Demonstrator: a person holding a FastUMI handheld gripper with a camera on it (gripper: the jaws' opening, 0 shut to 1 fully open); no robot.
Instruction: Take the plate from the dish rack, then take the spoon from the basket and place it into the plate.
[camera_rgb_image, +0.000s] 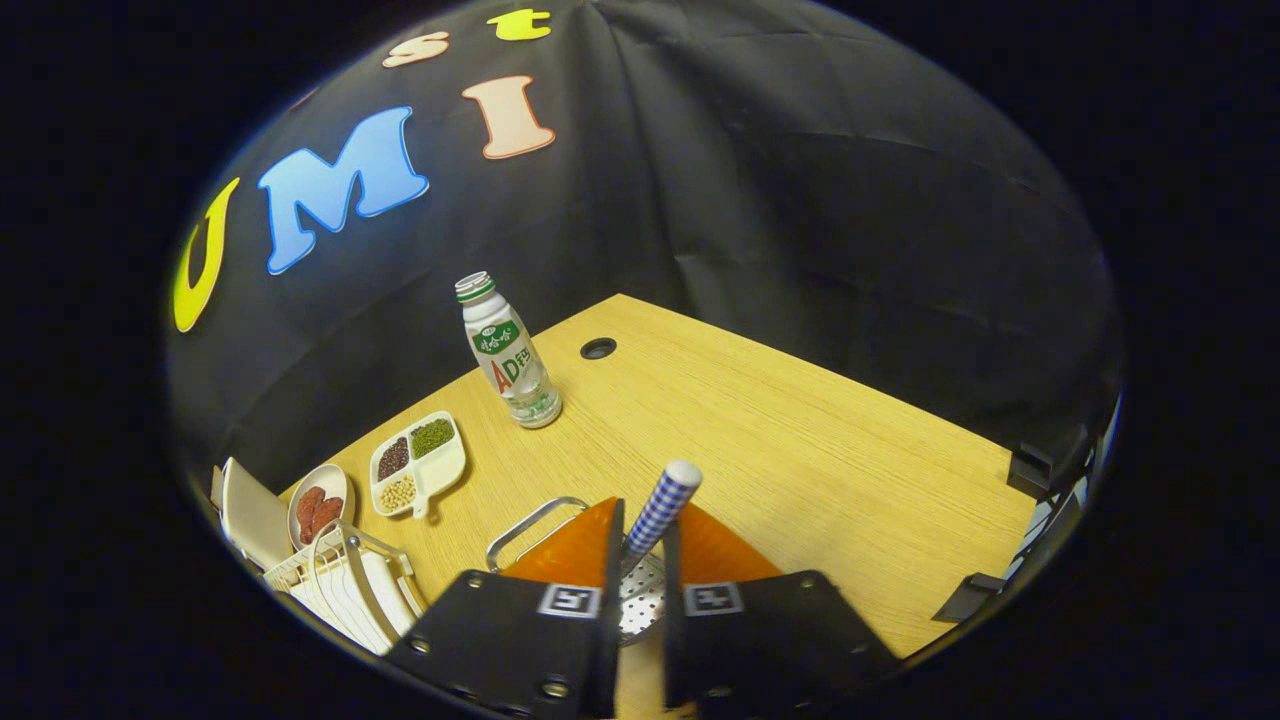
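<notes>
My gripper (640, 548) is shut on the spoon (660, 505), whose blue-and-white checked handle with a white end sticks up between the fingers. Directly under the fingers lies a perforated metal basket (640, 600) with a wire handle (530, 525). The white wire dish rack (340, 590) stands to the left of the fingers, with a white plate (250, 515) leaning at its far side.
On the wooden table (800, 450) beyond the fingers stands a plastic drink bottle (508, 355). A white divided dish of beans (417, 462) and a small dish of red pieces (318, 510) lie left of it. A cable hole (598, 348) sits near the table's far corner.
</notes>
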